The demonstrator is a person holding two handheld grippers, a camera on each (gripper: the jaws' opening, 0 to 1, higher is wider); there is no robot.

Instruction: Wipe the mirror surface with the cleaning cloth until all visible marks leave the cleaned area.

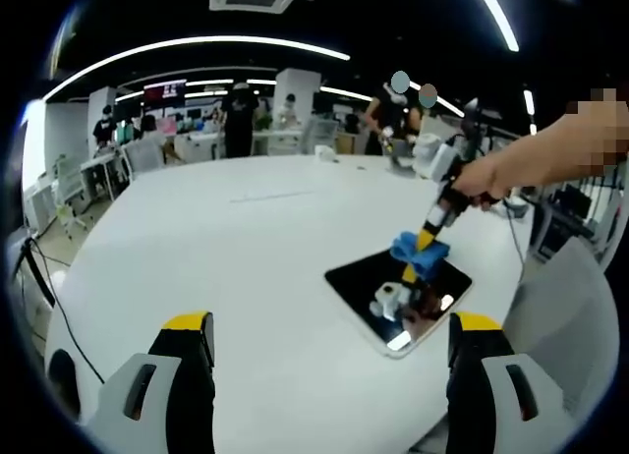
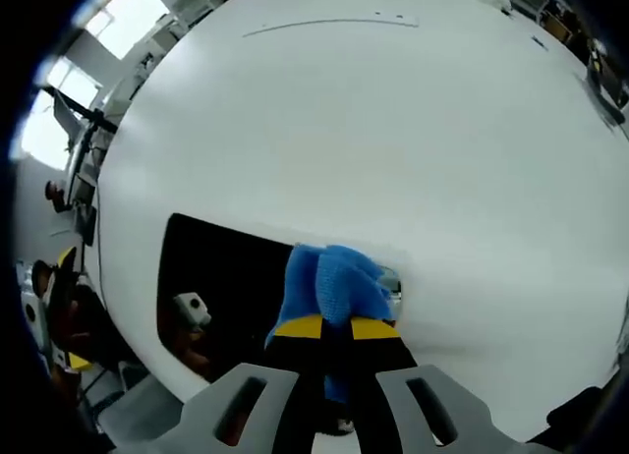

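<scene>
A dark rectangular mirror [image 1: 378, 287] lies flat on the white table [image 1: 246, 248], at right of centre in the left gripper view. My right gripper [image 1: 425, 246], held by a hand, is shut on a blue cleaning cloth [image 1: 419, 254] and presses it on the mirror's far edge. In the right gripper view the blue cloth [image 2: 334, 285] bulges out of the closed yellow-tipped right gripper [image 2: 336, 328], resting on the mirror [image 2: 221, 277] near its right corner. My left gripper [image 1: 329, 326] stands open in front of the mirror, a little above the table, with nothing between its fingers.
The round white table edge [image 1: 88, 277] curves at left, with cables hanging by it. A grey chair back [image 1: 565, 316] stands just right of the mirror. Desks, chairs and several people [image 1: 238, 120] fill the office behind the table.
</scene>
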